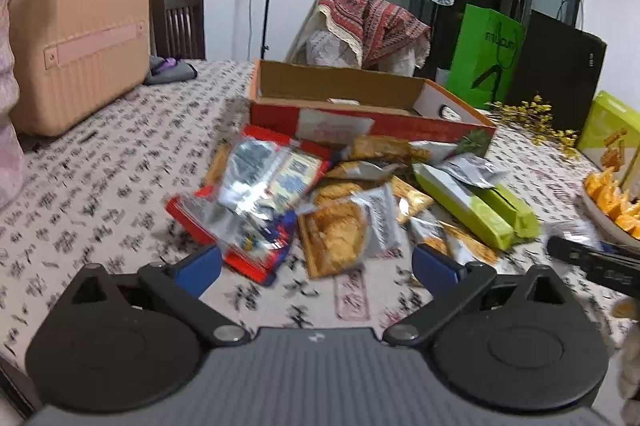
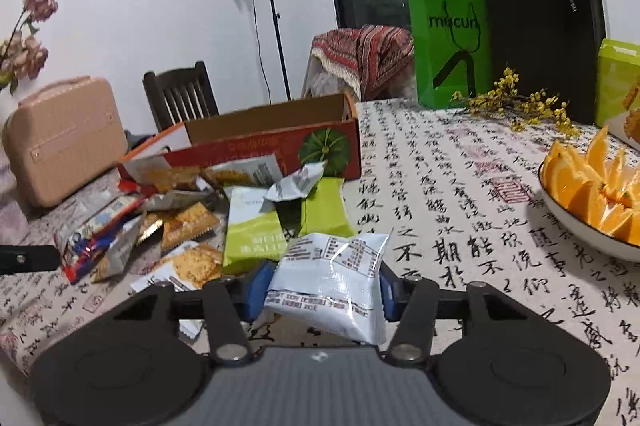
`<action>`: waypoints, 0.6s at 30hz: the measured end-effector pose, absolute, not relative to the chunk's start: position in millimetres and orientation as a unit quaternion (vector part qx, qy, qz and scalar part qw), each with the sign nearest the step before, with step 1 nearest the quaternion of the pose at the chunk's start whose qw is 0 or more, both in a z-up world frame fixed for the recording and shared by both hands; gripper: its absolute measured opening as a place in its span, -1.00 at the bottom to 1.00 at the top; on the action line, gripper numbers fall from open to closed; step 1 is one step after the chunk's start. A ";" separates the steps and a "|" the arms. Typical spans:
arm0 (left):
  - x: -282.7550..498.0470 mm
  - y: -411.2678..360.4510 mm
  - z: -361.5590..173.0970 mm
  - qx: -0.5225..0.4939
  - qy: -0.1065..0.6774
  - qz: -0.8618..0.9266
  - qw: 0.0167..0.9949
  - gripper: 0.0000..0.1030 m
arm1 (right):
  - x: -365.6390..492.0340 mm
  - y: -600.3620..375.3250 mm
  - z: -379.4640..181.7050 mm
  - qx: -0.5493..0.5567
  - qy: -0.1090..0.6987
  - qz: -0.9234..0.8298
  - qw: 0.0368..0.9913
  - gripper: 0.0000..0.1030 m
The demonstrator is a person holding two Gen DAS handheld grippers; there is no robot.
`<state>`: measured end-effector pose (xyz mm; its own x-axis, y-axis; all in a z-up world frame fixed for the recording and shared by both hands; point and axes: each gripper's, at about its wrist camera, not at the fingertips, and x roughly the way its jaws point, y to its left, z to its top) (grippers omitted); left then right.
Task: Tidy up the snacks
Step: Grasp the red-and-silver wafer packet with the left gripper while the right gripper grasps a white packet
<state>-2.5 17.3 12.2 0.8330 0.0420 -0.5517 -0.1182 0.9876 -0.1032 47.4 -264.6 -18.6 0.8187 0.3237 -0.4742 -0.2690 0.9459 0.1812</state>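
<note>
Left claw [image 1: 316, 266] is spread wide with nothing in it, low center of its frame, facing the snack pile [image 1: 340, 194] on the counter [image 1: 120, 154]. Right claw [image 2: 322, 290] pinches a white packet [image 2: 332, 278] at bottom center. Looks like mid-carry; next it probably needs lifting into the red box [image 2: 276, 142], upper middle.

Red box [image 2: 256, 150], calligraphy tablecloth [image 2: 460, 186] (black-on-cream), orange wedges [image 2: 592, 182]

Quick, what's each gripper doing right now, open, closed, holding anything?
Left gripper: open, holding nothing, above the snack pile.
Right gripper: closed on a white snack packet.
</note>
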 end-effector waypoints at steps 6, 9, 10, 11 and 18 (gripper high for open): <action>23.7 35.2 19.2 -0.042 0.279 0.072 0.957 1.00 | 50.0 -261.4 -8.8 0.059 0.242 0.161 0.955 0.02; 48.1 40.7 18.2 -0.013 0.291 0.081 0.953 1.00 | 57.4 -254.5 -5.6 0.053 0.241 0.166 0.955 0.02; 56.1 41.5 16.4 -0.002 0.295 0.081 0.952 1.00 | 59.9 -252.1 -4.8 0.051 0.240 0.167 0.955 0.02; 65.4 41.9 13.8 0.008 0.300 0.079 0.951 1.00 | 62.4 -249.7 -4.1 0.050 0.239 0.167 0.955 0.02; 106.0 46.4 -8.2 0.027 0.340 0.083 0.936 1.00 | 77.7 -238.1 -6.5 0.044 0.246 0.164 0.954 0.03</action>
